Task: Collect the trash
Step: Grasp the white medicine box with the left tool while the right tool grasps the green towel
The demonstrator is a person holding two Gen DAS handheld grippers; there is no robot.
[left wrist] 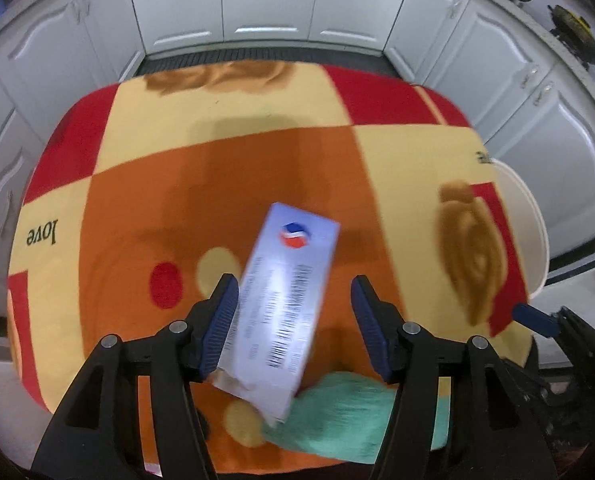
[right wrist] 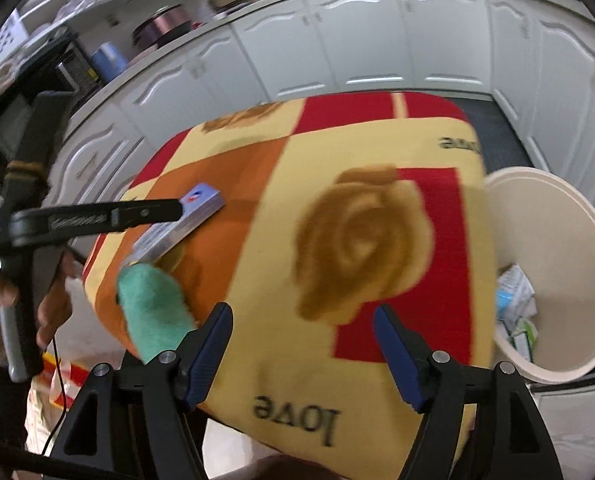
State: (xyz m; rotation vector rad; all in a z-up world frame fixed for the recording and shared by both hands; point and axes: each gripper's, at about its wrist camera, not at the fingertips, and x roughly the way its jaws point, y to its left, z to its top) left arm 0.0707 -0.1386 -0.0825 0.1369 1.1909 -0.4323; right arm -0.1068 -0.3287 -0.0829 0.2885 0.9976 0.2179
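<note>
Carton (left wrist: 285,308), a long silvery box with a red-and-blue emblem and dark print, lies on the patterned blanket (left wrist: 265,168) covering the worktop, its torn end overlapping a green cloth (left wrist: 353,416) at the near edge. It sits between the jaws of the left hand-held gripper (left wrist: 295,312): the left blue pad (left wrist: 219,328) lies against or very near the carton's long left edge, whether touching cannot be told, while the right pad stands clear of it with orange blanket showing between, so the jaws are released and nothing is clamped. In the right wrist view the same carton (right wrist: 185,220) appears far left on the worktop, beside the green cloth (right wrist: 153,312), with the left tool reaching over it. The right hand-held gripper (right wrist: 303,332) hovers over the blanket's brown rose, jaws spread and empty, well apart from the carton. A cream bin (right wrist: 569,248) stands off the worktop's right edge, with small cartons inside.
</note>
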